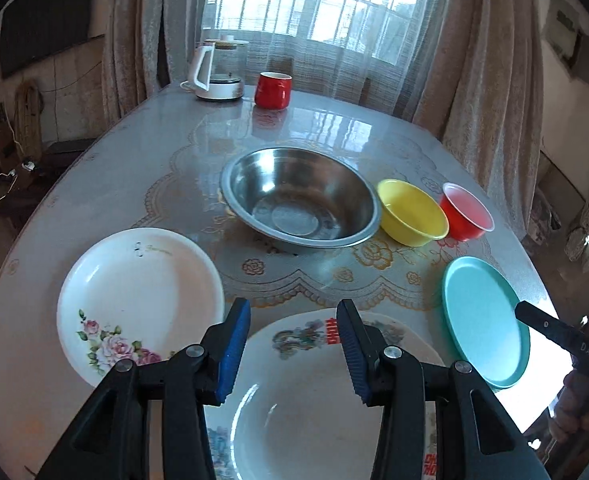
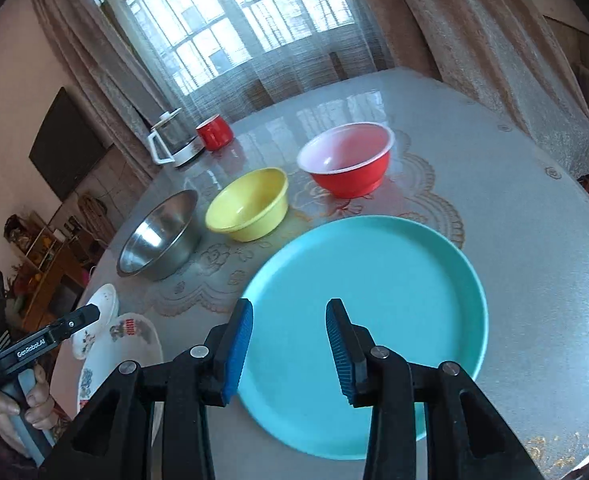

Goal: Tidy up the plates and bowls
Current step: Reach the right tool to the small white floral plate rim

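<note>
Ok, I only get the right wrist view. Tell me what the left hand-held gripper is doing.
Observer: The left hand-held gripper is open with nothing between its fingers, above a white plate with a printed rim.
Operator: Describe the other white plate at my left edge.
Observer: It is a white plate with pink roses, empty, lying left of the printed one.
Operator: Check inside the steel bowl.
Observer: The steel bowl is empty.
</note>
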`<action>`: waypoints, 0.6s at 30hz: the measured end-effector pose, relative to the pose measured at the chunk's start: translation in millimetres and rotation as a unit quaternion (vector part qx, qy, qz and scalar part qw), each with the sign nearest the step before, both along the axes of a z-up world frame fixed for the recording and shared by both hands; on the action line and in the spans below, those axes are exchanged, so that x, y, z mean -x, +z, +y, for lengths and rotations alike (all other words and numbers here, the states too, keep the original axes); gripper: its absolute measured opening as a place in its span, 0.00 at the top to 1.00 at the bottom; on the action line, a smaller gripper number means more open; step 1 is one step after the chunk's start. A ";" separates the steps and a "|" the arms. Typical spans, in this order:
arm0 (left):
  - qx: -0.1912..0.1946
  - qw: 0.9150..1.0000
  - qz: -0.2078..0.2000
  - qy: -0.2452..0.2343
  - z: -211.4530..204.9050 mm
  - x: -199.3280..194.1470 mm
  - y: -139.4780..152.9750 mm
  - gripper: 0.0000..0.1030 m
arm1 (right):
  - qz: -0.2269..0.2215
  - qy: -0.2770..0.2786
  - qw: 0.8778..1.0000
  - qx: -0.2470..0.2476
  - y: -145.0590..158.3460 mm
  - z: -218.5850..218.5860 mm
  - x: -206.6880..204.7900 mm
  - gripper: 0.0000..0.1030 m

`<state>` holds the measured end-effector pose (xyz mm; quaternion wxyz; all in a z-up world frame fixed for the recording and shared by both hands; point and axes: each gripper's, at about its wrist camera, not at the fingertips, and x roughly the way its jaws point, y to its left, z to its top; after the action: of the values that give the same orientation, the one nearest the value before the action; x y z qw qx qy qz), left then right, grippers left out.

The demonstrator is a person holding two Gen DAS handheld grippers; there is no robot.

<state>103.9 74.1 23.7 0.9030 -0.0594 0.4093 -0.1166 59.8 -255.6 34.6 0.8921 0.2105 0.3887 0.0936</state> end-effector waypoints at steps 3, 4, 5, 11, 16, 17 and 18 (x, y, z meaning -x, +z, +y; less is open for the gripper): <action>0.016 0.998 -0.003 0.054 50.4 2.8 -2.8 0.50 | 0.015 0.085 0.995 -0.047 3.1 52.6 -22.5 0.63; 0.020 0.997 -0.004 0.073 65.5 3.9 -4.7 0.49 | 0.021 0.108 0.992 -0.060 3.6 69.6 -29.8 0.63; 0.022 0.995 -0.005 0.092 80.8 4.7 -7.7 0.49 | 0.027 0.130 0.989 -0.071 3.4 88.0 -36.1 0.63; 0.040 0.986 0.004 0.163 149.2 11.2 -29.2 0.51 | 0.069 0.198 0.969 -0.131 -0.6 172.7 -82.0 0.63; 0.063 0.984 0.012 0.169 168.1 9.3 -45.6 0.51 | 0.096 0.204 0.966 -0.123 -14.4 216.6 -116.4 0.68; 0.070 0.983 0.017 0.168 170.4 8.0 -48.6 0.52 | 0.105 0.201 0.967 -0.114 -19.8 222.6 -122.1 0.68; 0.077 0.983 0.019 0.165 170.4 7.0 -50.1 0.53 | 0.111 0.200 0.968 -0.108 -24.7 228.6 -126.8 0.69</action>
<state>96.9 244.6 -26.4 0.8945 -0.1976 0.4010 0.0043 186.6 -27.0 10.0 0.7785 0.2325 0.5075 0.2870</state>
